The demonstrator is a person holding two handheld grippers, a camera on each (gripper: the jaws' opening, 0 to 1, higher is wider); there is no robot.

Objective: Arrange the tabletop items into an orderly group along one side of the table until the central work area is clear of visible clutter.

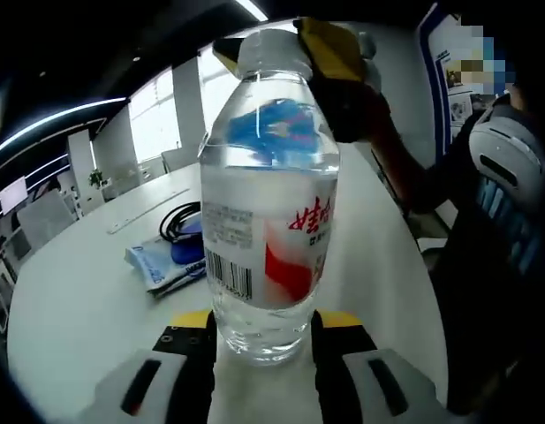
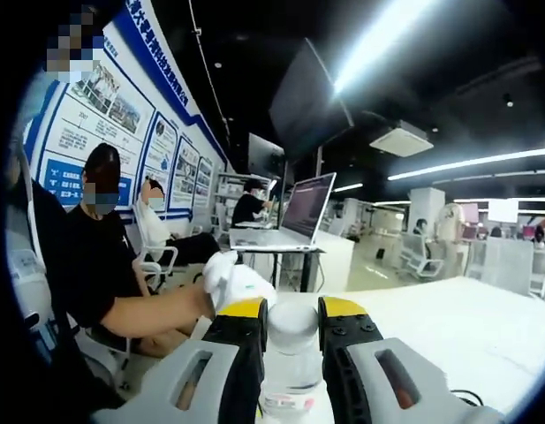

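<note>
Yellow-tipped jaws of the left gripper (image 1: 261, 340) rise on either side of the base of a clear water bottle (image 1: 270, 212), pressing against its lower sides; the bottle stands upright between them, so this gripper is closed on it low down. At the top of the left gripper view, the right gripper (image 1: 294, 49) comes in from the right, its yellow tips at the bottle's white cap (image 1: 268, 51).

In the right gripper view, the right gripper (image 2: 292, 331) looks along its black, yellow-capped jaws, which sit tight against the bottle's neck and cap (image 2: 291, 325) from both sides, narrowed to the cap's width. The label band (image 2: 285, 405) shows just below, between the jaws. So the bottle is held at both ends, base and cap.

Outward from the bottle, the white table (image 1: 95, 283) curves away. On it, left of the bottle and behind it, lie a flat blue-and-white packet (image 1: 162, 262) and, just beyond and partly on top of it, a coil of black cable (image 1: 179, 221). Both are near each other and apart from the bottle. A little black cable (image 2: 466, 399) also shows at the lower right of the right gripper view.

A person in dark clothes (image 1: 493, 230) stands at the table's right edge. Beyond the table, a seated person (image 2: 100, 256) and an open laptop (image 2: 294, 216) on a stand are visible, well apart from the bottle.
</note>
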